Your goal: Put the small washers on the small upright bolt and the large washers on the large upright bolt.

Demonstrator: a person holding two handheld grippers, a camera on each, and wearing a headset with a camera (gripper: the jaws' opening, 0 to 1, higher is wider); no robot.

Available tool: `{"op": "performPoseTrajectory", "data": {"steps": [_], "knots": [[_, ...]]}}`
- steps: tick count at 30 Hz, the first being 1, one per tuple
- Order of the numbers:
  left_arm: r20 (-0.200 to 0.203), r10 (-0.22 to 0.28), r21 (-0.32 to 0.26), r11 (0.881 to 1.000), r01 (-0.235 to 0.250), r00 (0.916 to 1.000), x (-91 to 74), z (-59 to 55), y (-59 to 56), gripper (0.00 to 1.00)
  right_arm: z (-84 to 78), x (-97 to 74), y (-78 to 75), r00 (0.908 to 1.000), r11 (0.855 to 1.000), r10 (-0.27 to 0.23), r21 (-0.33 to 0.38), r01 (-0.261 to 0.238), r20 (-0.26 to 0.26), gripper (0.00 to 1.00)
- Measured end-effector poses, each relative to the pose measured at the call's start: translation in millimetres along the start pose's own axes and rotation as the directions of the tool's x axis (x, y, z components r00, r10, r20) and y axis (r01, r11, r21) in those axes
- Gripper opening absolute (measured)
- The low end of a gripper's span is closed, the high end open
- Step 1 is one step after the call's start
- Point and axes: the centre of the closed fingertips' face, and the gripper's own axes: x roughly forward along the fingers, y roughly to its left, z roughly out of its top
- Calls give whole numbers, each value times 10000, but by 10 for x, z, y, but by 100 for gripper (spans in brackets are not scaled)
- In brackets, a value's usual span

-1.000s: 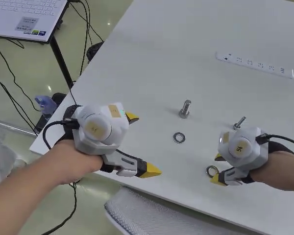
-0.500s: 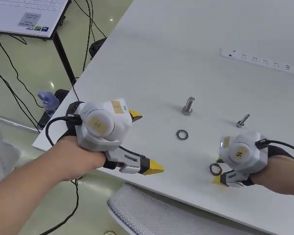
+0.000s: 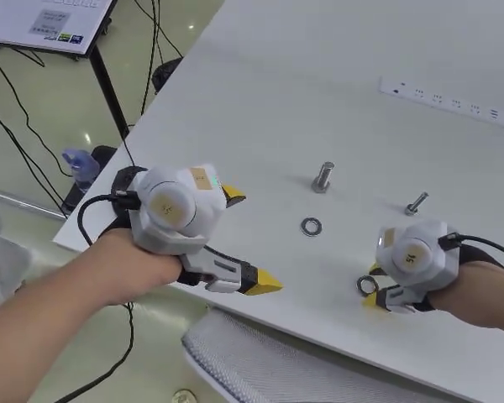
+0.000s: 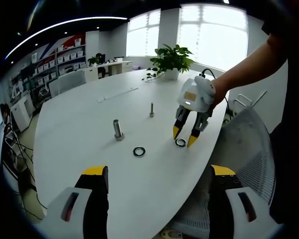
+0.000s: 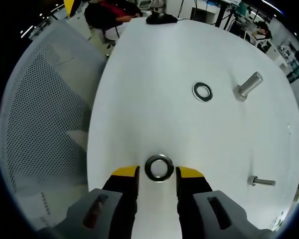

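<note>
Two bolts stand on the white table [image 3: 260, 101]: a thick large bolt [image 3: 322, 178] [image 5: 248, 85] [image 4: 118, 130] and a thin small bolt [image 3: 417, 202] [image 5: 261, 182] [image 4: 151, 109]. One metal washer [image 3: 311, 226] [image 5: 203, 91] [image 4: 139, 151] lies flat in front of the large bolt. A second washer [image 3: 367, 285] [image 5: 158, 167] [image 4: 180, 142] lies near the table's front edge, between the yellow tips of my right gripper [image 3: 373, 285] [image 5: 158, 173] [image 4: 183, 136], which is open around it. My left gripper [image 3: 246, 240] [image 4: 158, 172] hovers wide open at the front left, holding nothing.
A white power strip [image 3: 447, 102] [image 4: 117, 94] lies at the far side of the table. A grey mesh chair [image 3: 260, 369] [image 5: 45, 124] stands right below the front edge. Left of the table are a laptop [image 3: 42, 21], cables and a blue bottle [image 3: 80, 166].
My right gripper has eased down and closer around the near washer. The left gripper has stayed about where it was. The head camera has shifted a little.
</note>
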Motion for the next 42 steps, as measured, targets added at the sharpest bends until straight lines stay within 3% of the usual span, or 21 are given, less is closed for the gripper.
{"op": "performPoseTrajectory", "data": {"steps": [4, 12, 29, 42], "knots": [[23, 27, -63, 10000, -27, 10000, -18, -12, 1, 82, 13, 6, 26, 9999, 9999, -8, -145, 6, -102, 25], [80, 21, -105, 9999, -20, 10000, -17, 13, -7, 81, 14, 5, 26, 9989, 9988, -110, -481, 88, -449, 23], [65, -86, -50, 10000, 86, 9999, 7, 66, 0, 78, 76, -42, -28, 9997, 9988, 222, 444, -218, -83, 21], [64, -145, 37, 9999, 145, 9999, 41, 80, -9, 78, 162, -301, -224, 9997, 9965, 226, 803, -216, -111, 21]]}}
